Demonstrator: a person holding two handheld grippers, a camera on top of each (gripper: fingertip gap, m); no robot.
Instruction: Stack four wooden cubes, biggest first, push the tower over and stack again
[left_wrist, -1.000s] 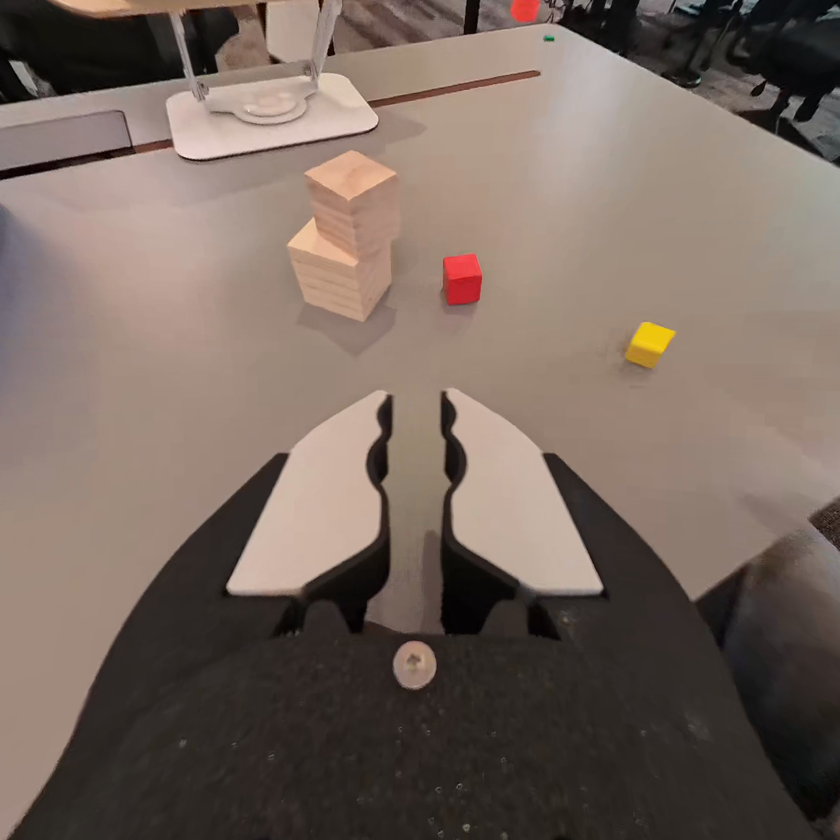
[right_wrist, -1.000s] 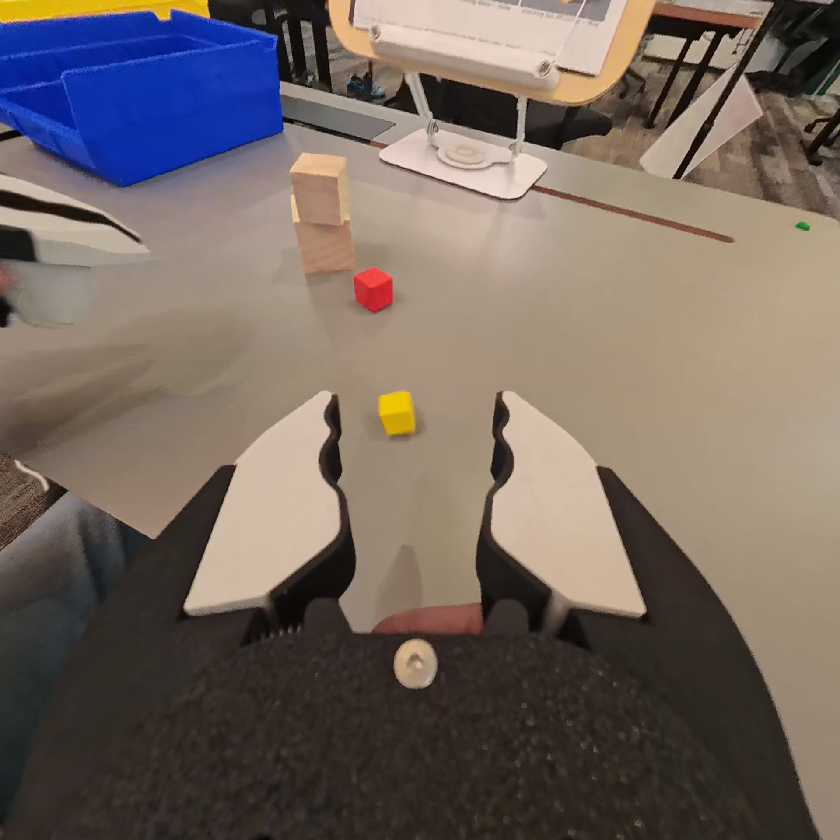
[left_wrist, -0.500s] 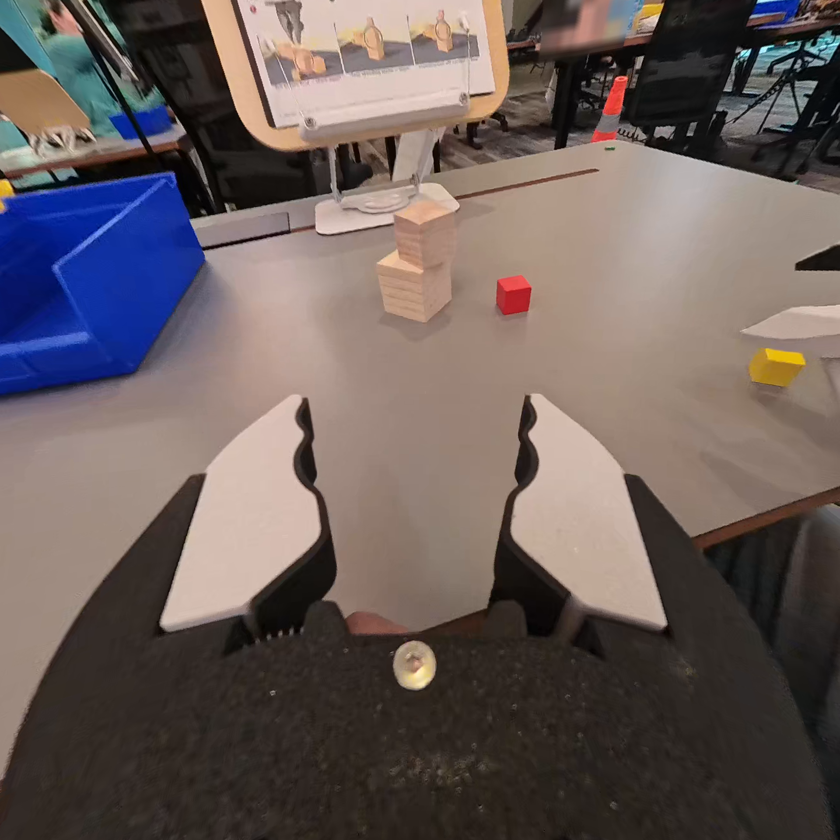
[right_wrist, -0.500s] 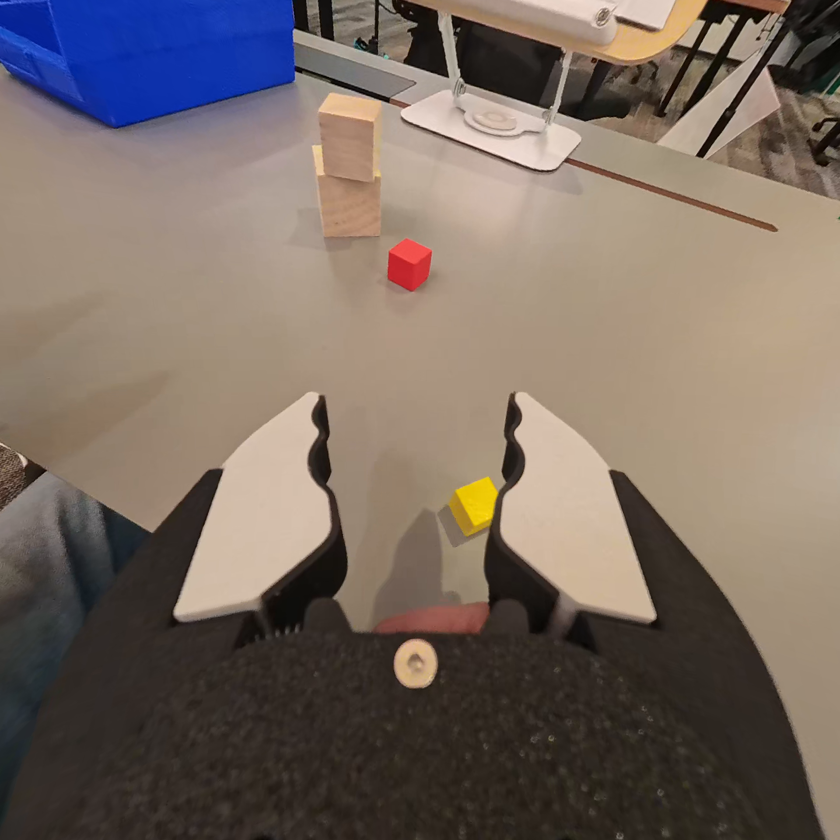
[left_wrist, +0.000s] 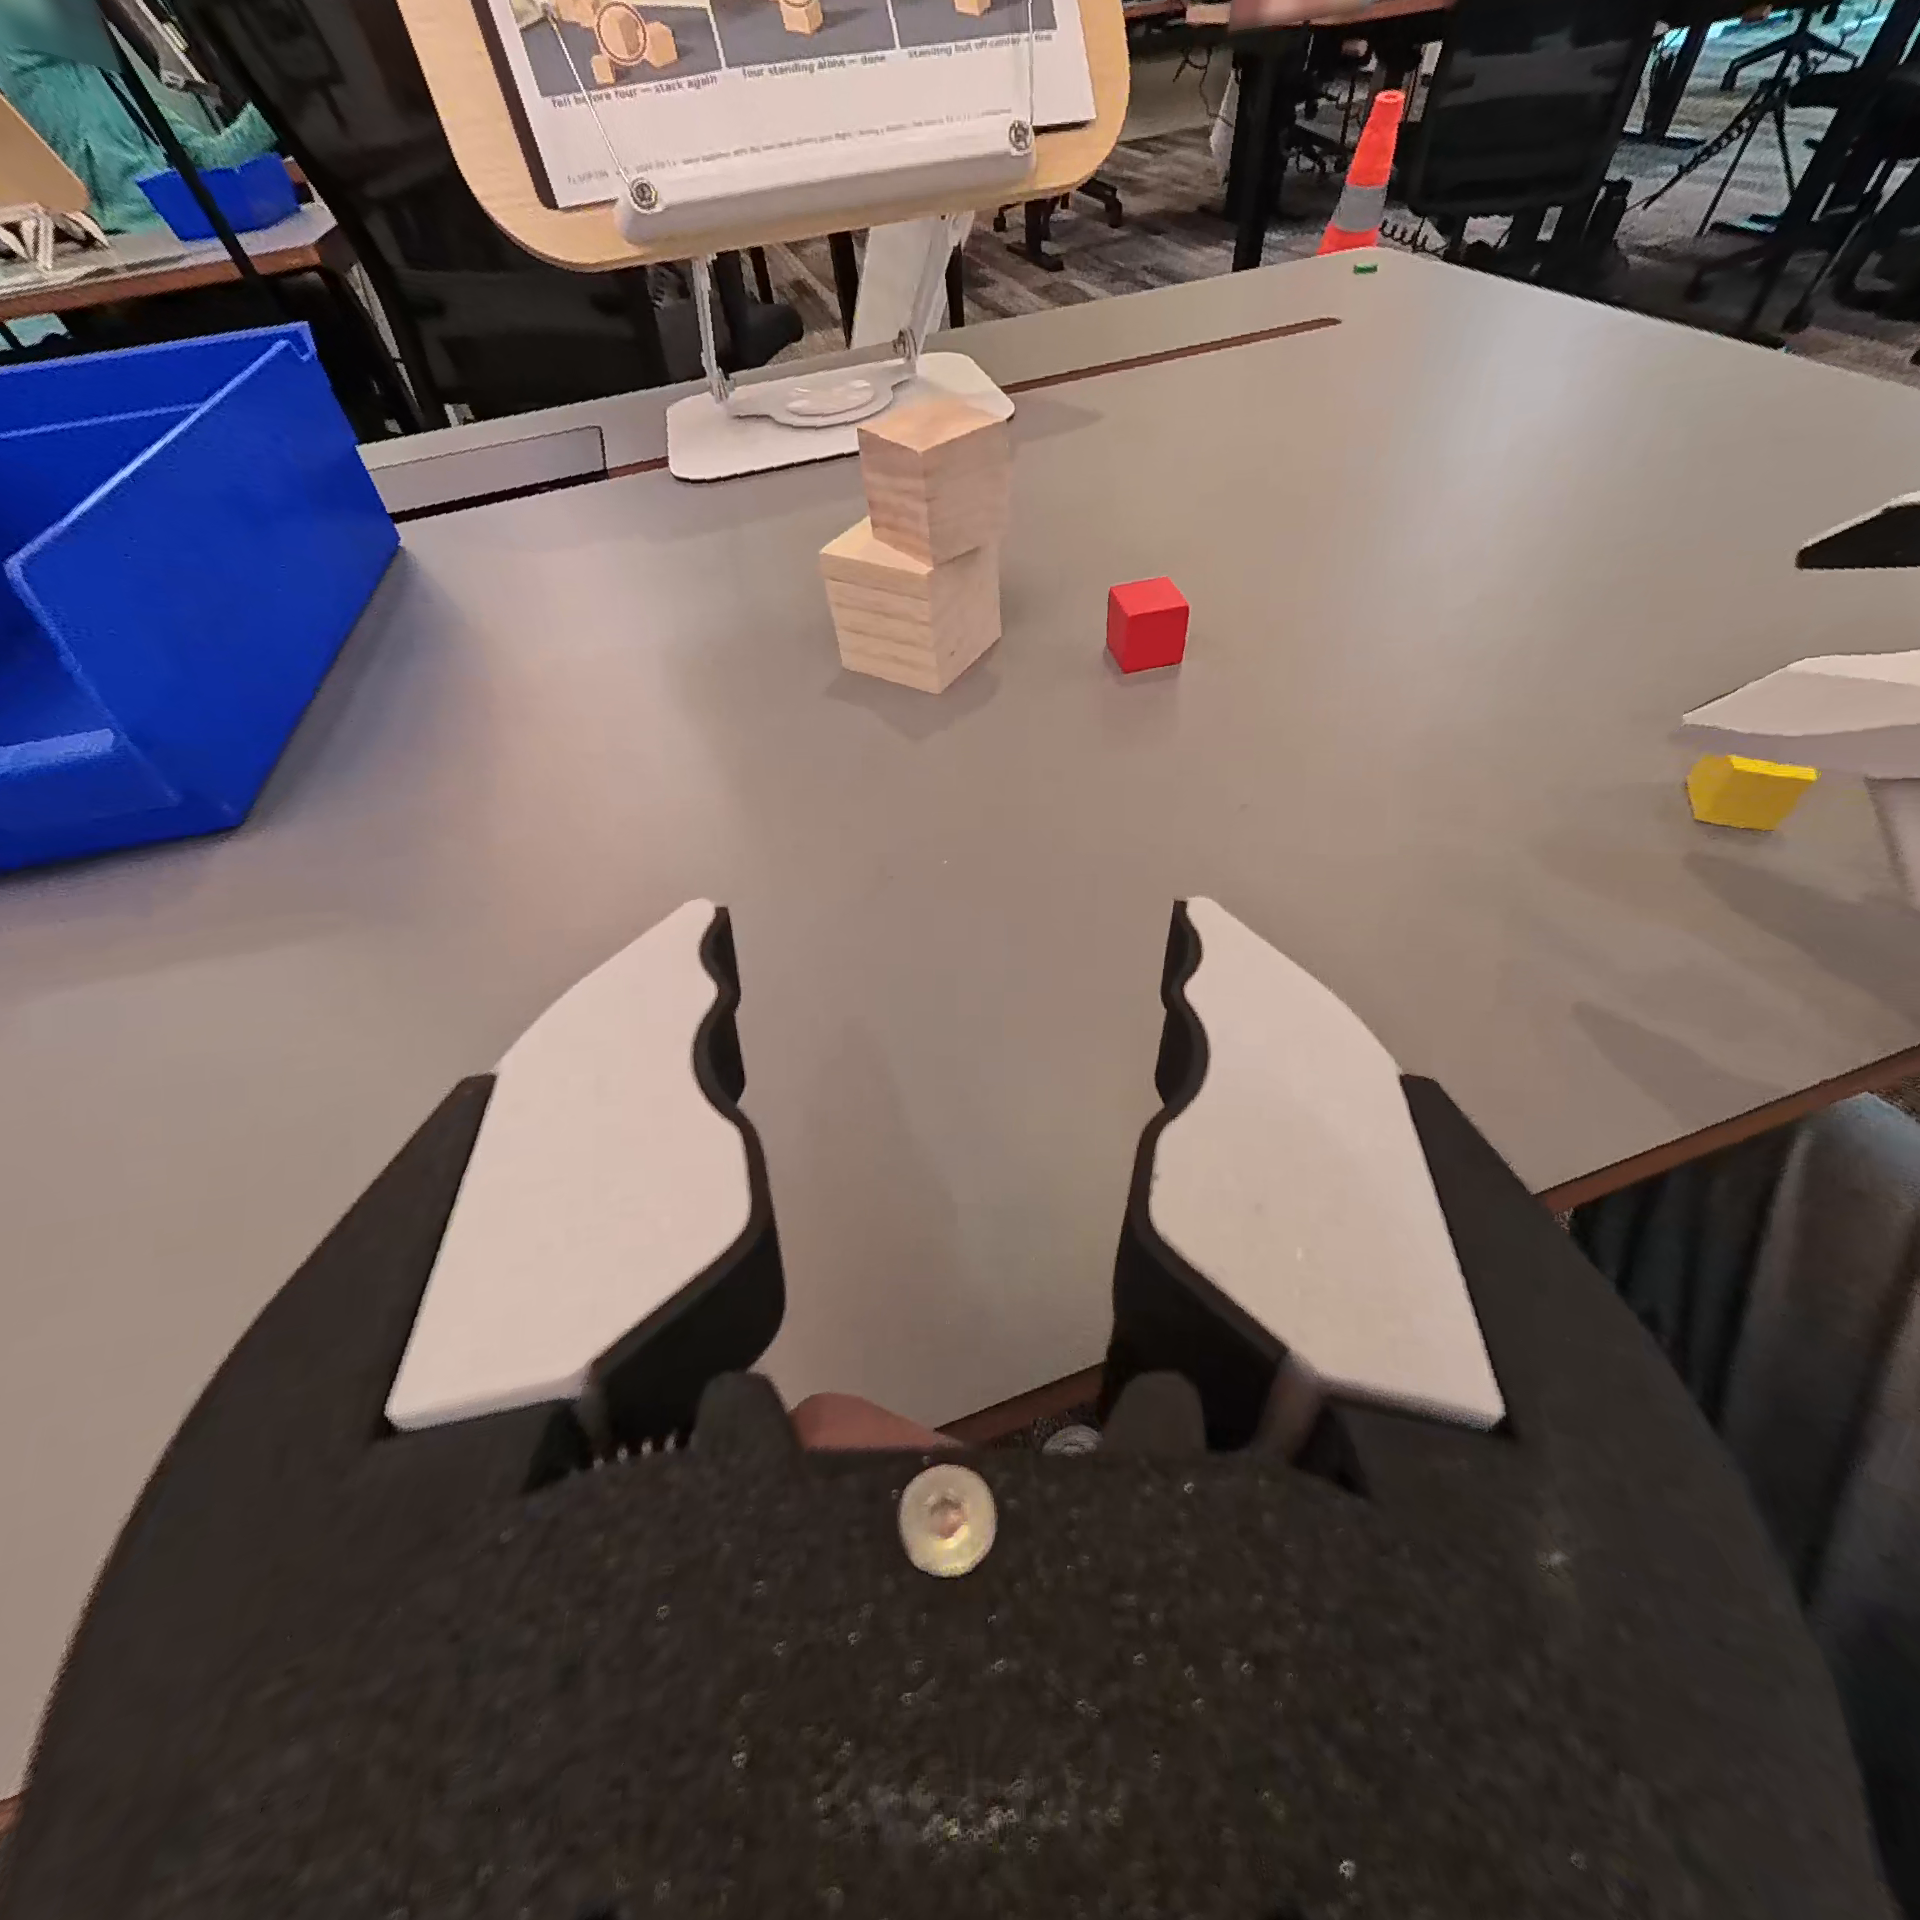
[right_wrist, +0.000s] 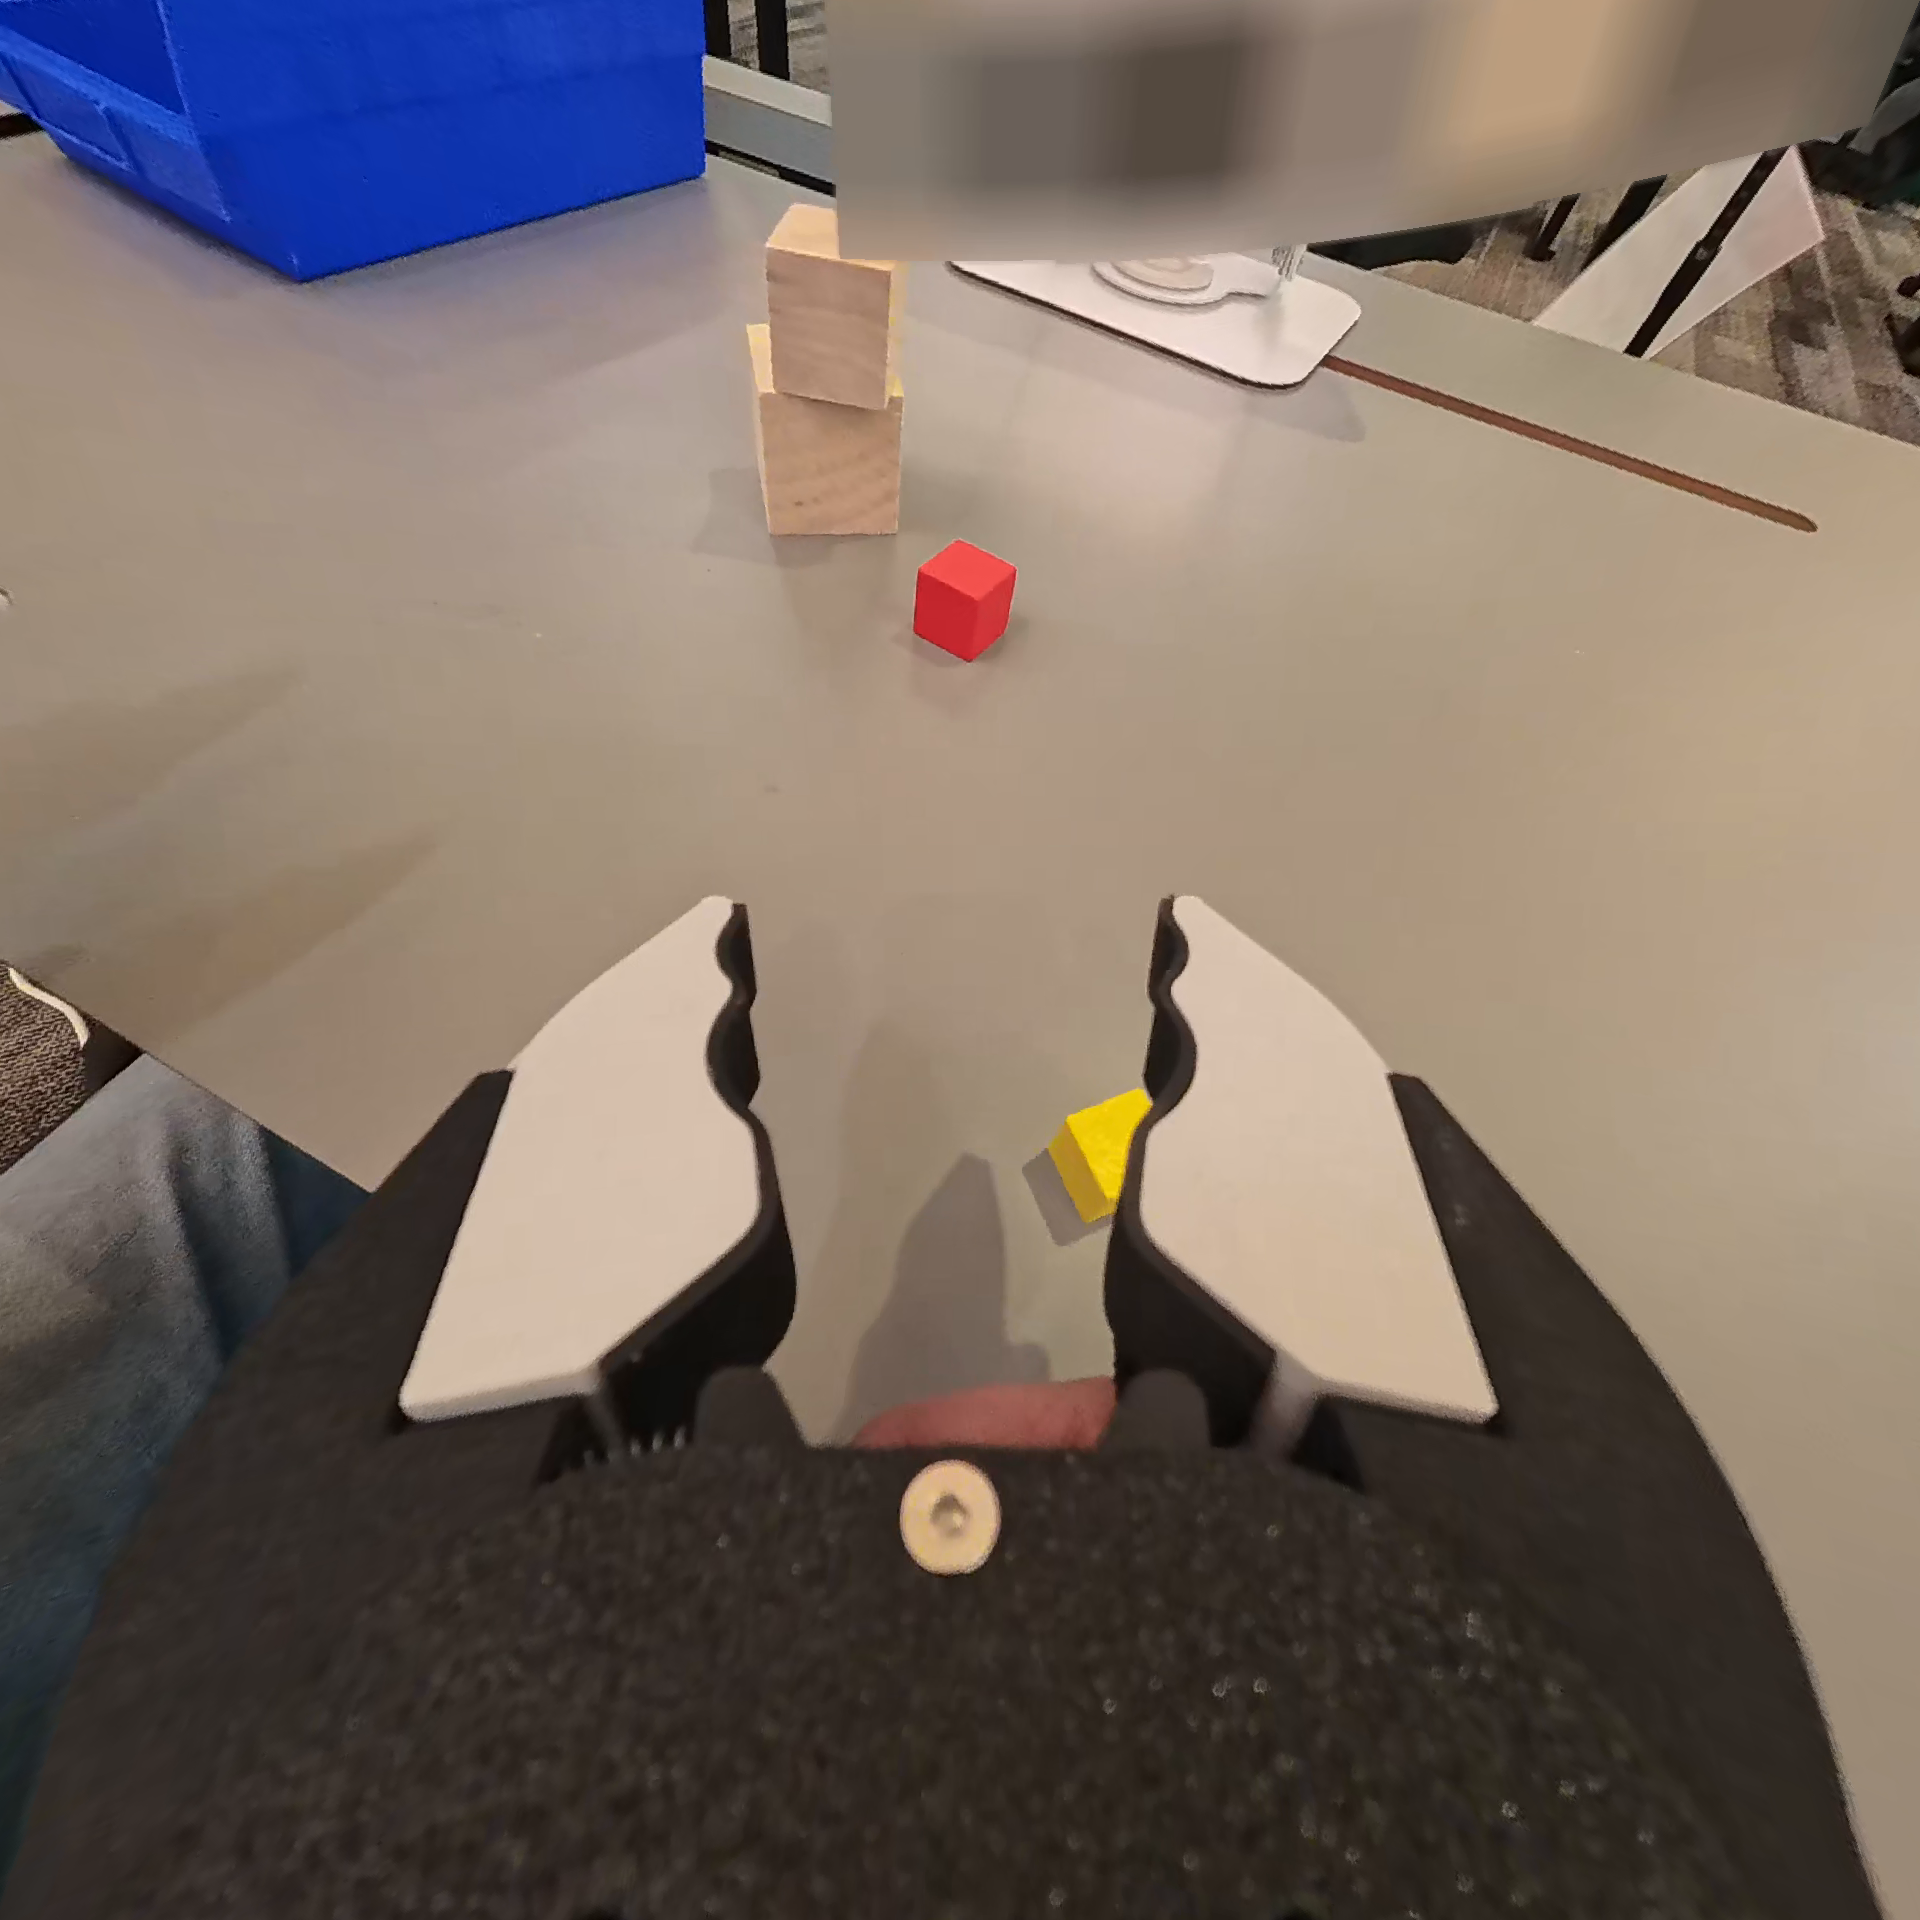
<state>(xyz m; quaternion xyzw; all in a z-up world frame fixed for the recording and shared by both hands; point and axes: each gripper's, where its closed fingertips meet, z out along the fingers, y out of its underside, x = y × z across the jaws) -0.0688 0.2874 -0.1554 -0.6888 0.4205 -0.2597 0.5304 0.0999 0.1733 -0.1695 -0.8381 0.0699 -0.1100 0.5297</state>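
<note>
**Two cubes stacked, two loose; both grippers spread**

Your left gripper (left_wrist: 951, 1023) hangs over the near part of the grey table (left_wrist: 1455, 499) with its fingers apart and nothing between them. It points toward the stack, well short of it.

Your right gripper (right_wrist: 951, 1023) is also spread wide and grips nothing. It sits low over the table's near right area. The yellow cube (right_wrist: 1096, 1158) lies between its fingers, close against the inner face of the right finger (right_wrist: 1278, 1164), which hides part of it; you cannot tell whether the two touch. The left finger is well apart from the cube. In the left wrist view the same cube (left_wrist: 1745, 792) rests on the table at the far right, just under the tip of the right gripper's finger (left_wrist: 1808, 717).

The stack stands toward the far middle of the table. The big cube (left_wrist: 914, 613) is at the bottom; the second cube (left_wrist: 935, 483) sits on it, turned a little out of line and shifted toward one side, so that a strip of the lower cube's top shows.

The red cube (left_wrist: 1146, 623) stands alone on the table just right of the stack, apart from it.

A blue bin (left_wrist: 177, 613) sits at the far left. A stand (left_wrist: 831, 410) with a white base holds a board behind the stack.
</note>
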